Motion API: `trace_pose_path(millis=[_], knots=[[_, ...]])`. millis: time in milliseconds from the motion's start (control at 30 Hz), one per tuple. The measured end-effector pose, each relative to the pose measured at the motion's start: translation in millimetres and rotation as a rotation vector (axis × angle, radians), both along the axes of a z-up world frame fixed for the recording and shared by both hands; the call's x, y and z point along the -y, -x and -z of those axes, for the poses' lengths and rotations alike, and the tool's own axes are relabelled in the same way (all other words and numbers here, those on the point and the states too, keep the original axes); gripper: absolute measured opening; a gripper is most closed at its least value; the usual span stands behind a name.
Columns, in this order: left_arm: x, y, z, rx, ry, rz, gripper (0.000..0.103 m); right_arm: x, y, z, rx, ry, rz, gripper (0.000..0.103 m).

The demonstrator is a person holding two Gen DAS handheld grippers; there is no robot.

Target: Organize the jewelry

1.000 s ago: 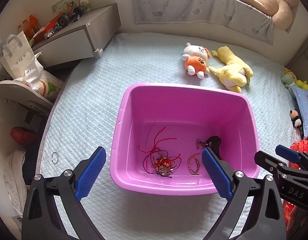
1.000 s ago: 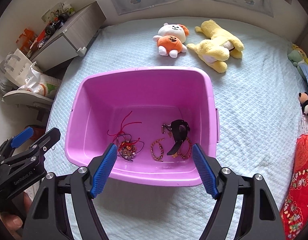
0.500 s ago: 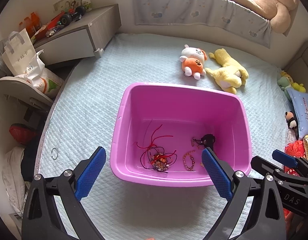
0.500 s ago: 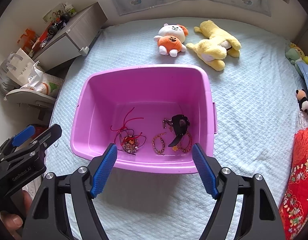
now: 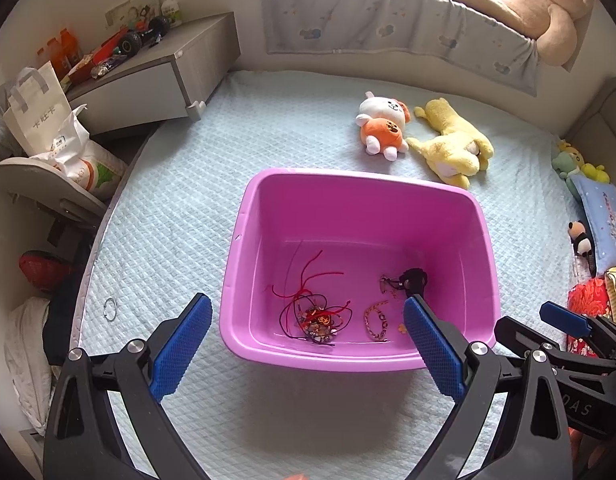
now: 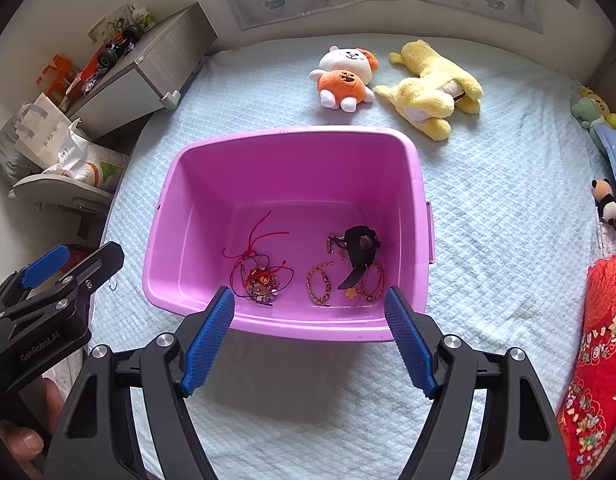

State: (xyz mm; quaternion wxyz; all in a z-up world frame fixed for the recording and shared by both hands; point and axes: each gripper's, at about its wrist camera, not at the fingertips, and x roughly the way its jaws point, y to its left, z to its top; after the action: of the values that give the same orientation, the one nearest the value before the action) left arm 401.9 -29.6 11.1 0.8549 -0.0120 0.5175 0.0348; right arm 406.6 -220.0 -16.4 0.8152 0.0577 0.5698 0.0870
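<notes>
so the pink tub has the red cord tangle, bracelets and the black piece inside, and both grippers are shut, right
Not quite. The pink tub does hold the red cord tangle, bracelets and black piece, but both wrist views show the left gripper and right gripper open, holding nothing.

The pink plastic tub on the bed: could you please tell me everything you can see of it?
The pink plastic tub is a glossy, rectangular, open-topped bin with rounded corners, a rolled rim and a small side handle. It stands upright on the pale blue quilted bedcover. On its floor lie a tangle of red cord jewelry, beaded bracelets and a black strap-like piece. Neither gripper touches it.
</notes>
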Motion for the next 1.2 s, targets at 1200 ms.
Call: trace_pose_path(millis=[1200], knots=[[0.8,-0.2,5.8,-0.015,-0.003,0.000,0.095,-5.4,3.8,3.7,-0.004,0.002,-0.009,0.074]])
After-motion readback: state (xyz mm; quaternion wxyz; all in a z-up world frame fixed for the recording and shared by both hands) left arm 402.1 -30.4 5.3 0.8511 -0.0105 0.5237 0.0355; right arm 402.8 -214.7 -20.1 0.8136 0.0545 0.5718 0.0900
